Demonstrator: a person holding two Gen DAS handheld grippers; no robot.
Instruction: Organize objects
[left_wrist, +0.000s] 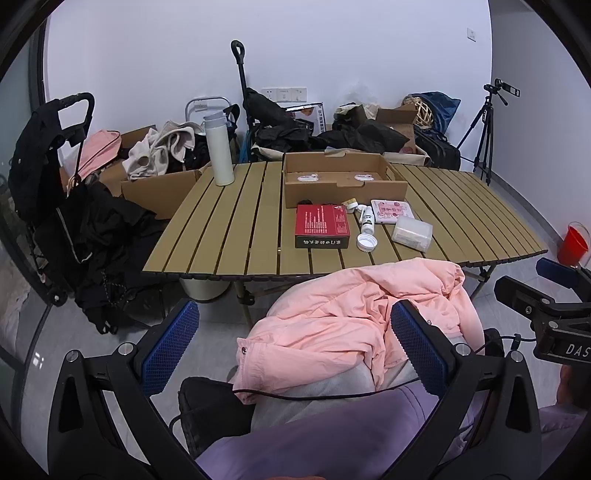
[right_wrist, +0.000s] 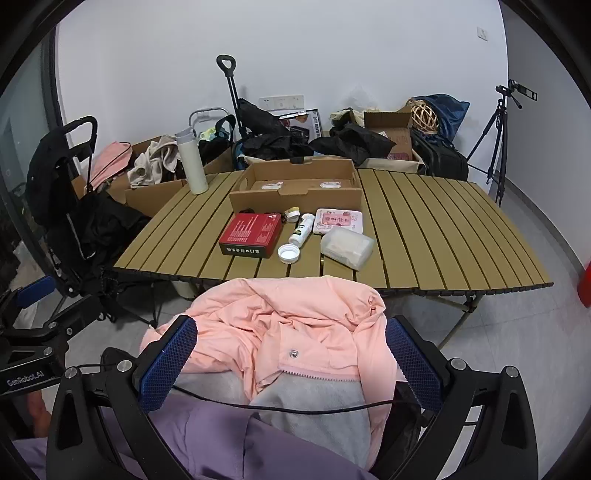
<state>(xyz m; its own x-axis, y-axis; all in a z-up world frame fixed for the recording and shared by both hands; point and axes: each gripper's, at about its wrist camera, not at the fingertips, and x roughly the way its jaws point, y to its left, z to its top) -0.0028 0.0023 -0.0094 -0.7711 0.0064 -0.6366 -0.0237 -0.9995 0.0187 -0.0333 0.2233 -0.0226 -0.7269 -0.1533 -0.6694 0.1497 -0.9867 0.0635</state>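
Observation:
On the slatted table (left_wrist: 229, 236) (right_wrist: 424, 229) lie a red box (left_wrist: 322, 226) (right_wrist: 252, 235), a small white bottle (left_wrist: 366, 218) (right_wrist: 303, 229), a white cap (left_wrist: 366, 242) (right_wrist: 288, 253), a small round jar (left_wrist: 350, 204) (right_wrist: 291, 214), a pink packet (left_wrist: 391, 211) (right_wrist: 338, 220) and a clear plastic box (left_wrist: 412, 232) (right_wrist: 347, 246). An open cardboard box (left_wrist: 343, 179) (right_wrist: 299, 186) stands behind them. My left gripper (left_wrist: 291, 343) and right gripper (right_wrist: 291, 362) are both open and empty, held back from the table over a pink jacket (left_wrist: 343, 325) (right_wrist: 295, 325).
A white thermos (left_wrist: 218, 149) (right_wrist: 191, 162) stands at the table's far left. Bags, clothes and cardboard boxes crowd the floor behind. A black stroller (left_wrist: 55, 184) is at the left, a tripod (left_wrist: 484, 129) at the right, a red bucket (left_wrist: 572, 243) beside it.

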